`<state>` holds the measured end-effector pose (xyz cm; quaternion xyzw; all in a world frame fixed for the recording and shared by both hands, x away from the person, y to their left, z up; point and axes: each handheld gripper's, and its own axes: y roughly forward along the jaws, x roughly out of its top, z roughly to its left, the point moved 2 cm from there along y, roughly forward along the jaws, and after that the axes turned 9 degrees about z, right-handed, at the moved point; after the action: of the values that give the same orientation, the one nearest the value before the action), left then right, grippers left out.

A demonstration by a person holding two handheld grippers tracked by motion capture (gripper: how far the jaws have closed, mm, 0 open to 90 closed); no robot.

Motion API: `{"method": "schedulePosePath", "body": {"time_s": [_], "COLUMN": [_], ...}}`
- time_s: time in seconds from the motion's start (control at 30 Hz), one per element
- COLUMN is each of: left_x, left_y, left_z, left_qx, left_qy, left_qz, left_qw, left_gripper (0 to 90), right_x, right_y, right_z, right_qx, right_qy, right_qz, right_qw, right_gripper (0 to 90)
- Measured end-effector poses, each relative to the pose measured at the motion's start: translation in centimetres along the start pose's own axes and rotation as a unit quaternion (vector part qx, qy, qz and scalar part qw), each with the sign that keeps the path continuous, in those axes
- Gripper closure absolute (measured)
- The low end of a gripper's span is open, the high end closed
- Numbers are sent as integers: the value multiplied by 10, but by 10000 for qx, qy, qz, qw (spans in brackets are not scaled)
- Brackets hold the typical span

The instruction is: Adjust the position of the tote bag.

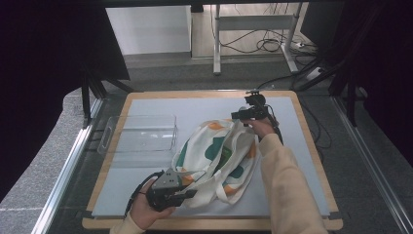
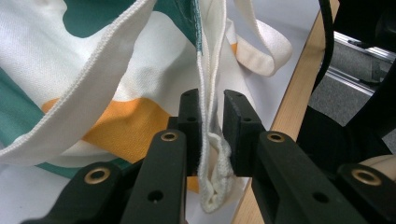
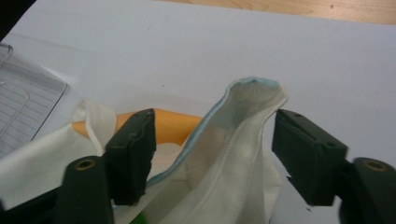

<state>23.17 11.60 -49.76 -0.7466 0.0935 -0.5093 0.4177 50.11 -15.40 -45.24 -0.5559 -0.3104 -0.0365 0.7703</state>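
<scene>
Tote bag [image 1: 216, 158], cream cloth with green and orange patches, lies at the middle of the grey mat [image 1: 302, 146], its mouth edge raised toward one o'clock. At seven o'clock the left gripper [image 1: 187, 193] has its jaws clamped on a folded seam of the bag's near corner. At one o'clock the right gripper [image 1: 238, 115] stands with jaws apart on either side of the bag's raised rim [image 3: 254, 91], the pads not pressing on it.

The risk, as I judge it, is that the right jaws close on one layer only, or slip off the thin rim, so the mouth sags shut. A hard pull could also drag the seam out of the left jaws.

A clear plastic tray [image 1: 141, 134] sits at ten o'clock on the mat, which covers a wooden tabletop [image 1: 311, 141]. Beyond, at twelve o'clock, are a metal desk frame [image 1: 253, 29] and loose cables [image 1: 268, 44] on the floor.
</scene>
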Motion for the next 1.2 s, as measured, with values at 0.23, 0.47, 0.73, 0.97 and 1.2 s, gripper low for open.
{"method": "schedulePosePath", "body": {"time_s": [0.23, 0.47, 0.73, 0.97, 1.2], "left_x": [2, 1, 0, 0, 0], "left_y": [-2, 0, 0, -2, -6], "left_z": [-1, -1, 1, 0, 3], "left_qx": [-130, -40, -47, 66, 129], "left_qy": [-73, -40, -38, 50, 9], "left_qz": [-76, -23, -21, -85, -129], "left_qw": [9999, 10000, 10000, 9999, 9998], "left_gripper": [787, 787, 788, 792, 801], "right_x": [-5, -8, -10, -12, -15], "right_y": [4, 8, 6, -2, -12], "right_z": [0, 0, 3, 4, 2], "right_qx": [18, 84, 29, -30, -17], "right_qy": [-152, -253, -545, -674, -751], "right_qz": [295, 458, 394, 292, 152], "right_qw": [9994, 9986, 9977, 9973, 9971], "right_gripper": [541, 749, 817, 826, 832]}}
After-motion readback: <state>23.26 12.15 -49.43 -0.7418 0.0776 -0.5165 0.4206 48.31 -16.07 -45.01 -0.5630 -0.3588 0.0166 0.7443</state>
